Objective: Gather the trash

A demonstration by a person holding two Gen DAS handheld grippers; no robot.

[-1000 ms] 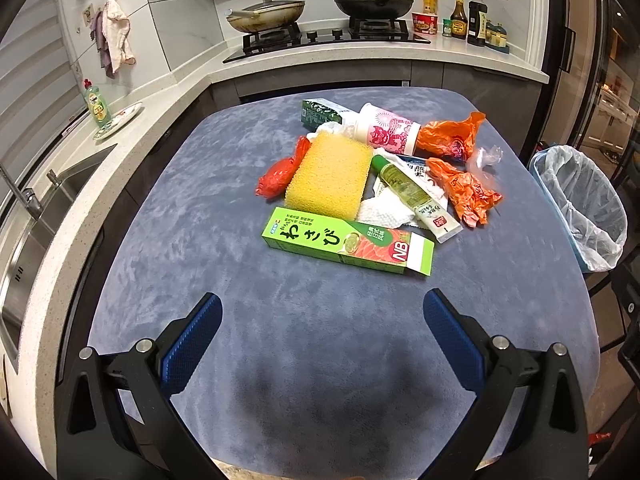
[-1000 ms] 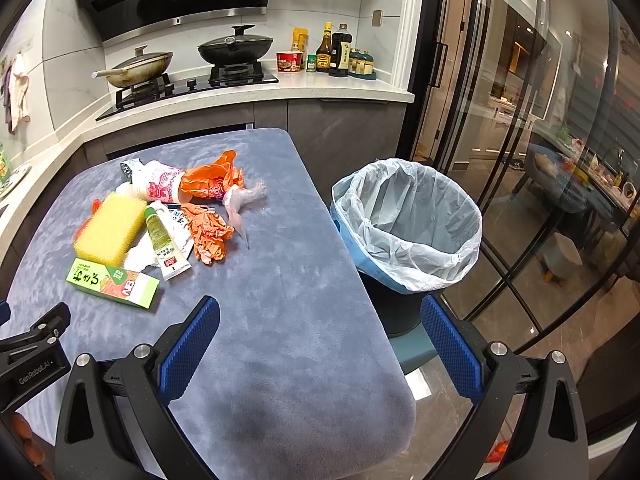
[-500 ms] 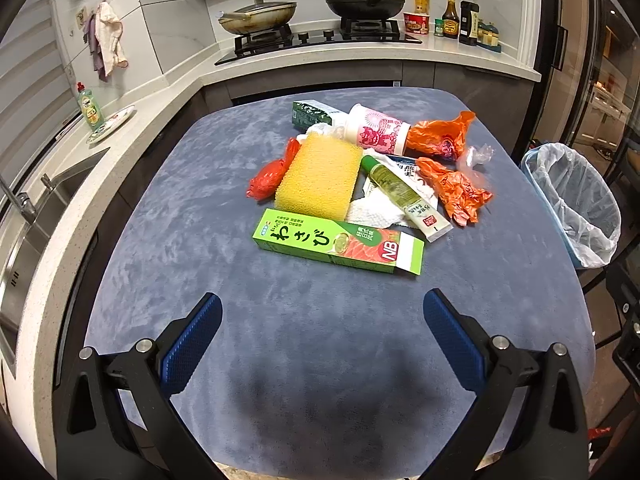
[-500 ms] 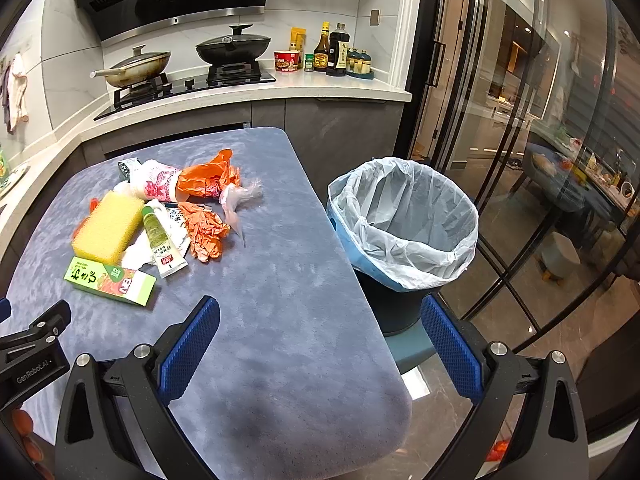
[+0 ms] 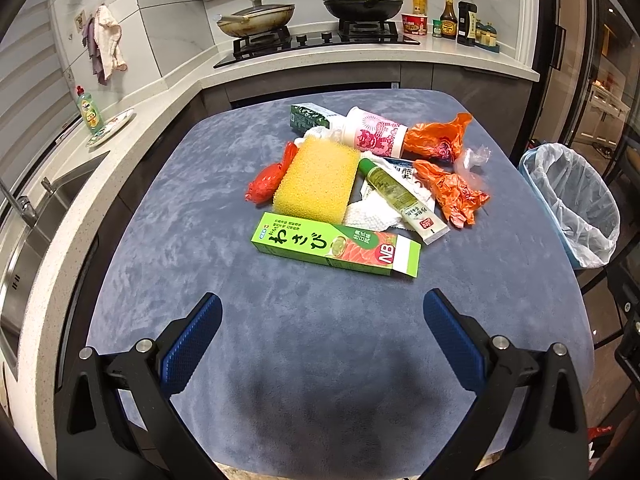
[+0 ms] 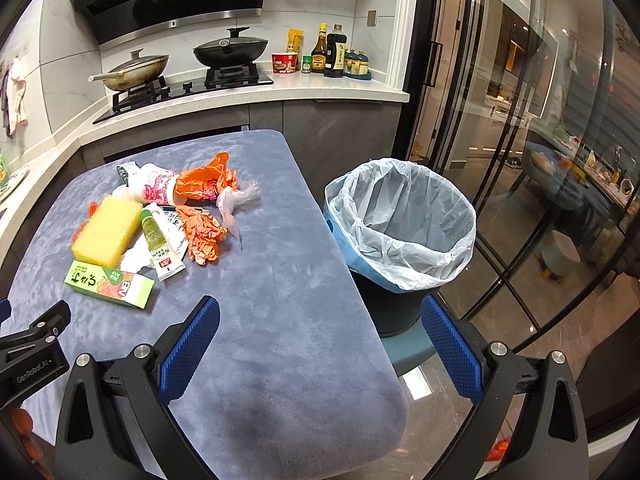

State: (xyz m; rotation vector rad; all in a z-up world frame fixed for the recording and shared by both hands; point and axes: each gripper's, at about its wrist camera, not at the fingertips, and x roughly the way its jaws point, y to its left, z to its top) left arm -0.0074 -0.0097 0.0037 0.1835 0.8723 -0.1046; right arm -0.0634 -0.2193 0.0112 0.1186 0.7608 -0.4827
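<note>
A pile of trash lies on the blue-grey table (image 5: 304,340): a green wasabi box (image 5: 334,244), a yellow sponge (image 5: 318,181), a green tube (image 5: 402,200), a pink paper cup (image 5: 374,132), orange crumpled bags (image 5: 454,196), a red bag (image 5: 268,178) and white tissue (image 5: 374,214). The bin with a white liner (image 6: 404,220) stands right of the table. My left gripper (image 5: 322,334) is open and empty, short of the wasabi box. My right gripper (image 6: 320,344) is open and empty over the table's right edge, near the bin. The wasabi box (image 6: 108,284) also shows there.
A counter with a sink (image 5: 24,236) runs along the left. A stove with two pans (image 5: 308,20) and bottles (image 5: 460,20) stands behind the table. Glass doors (image 6: 540,140) are on the right. The left gripper's body (image 6: 28,356) shows at the lower left.
Both views have drifted slightly; the trash pile sits a little lower and closer in the left wrist view. Both grippers stay open and empty.
</note>
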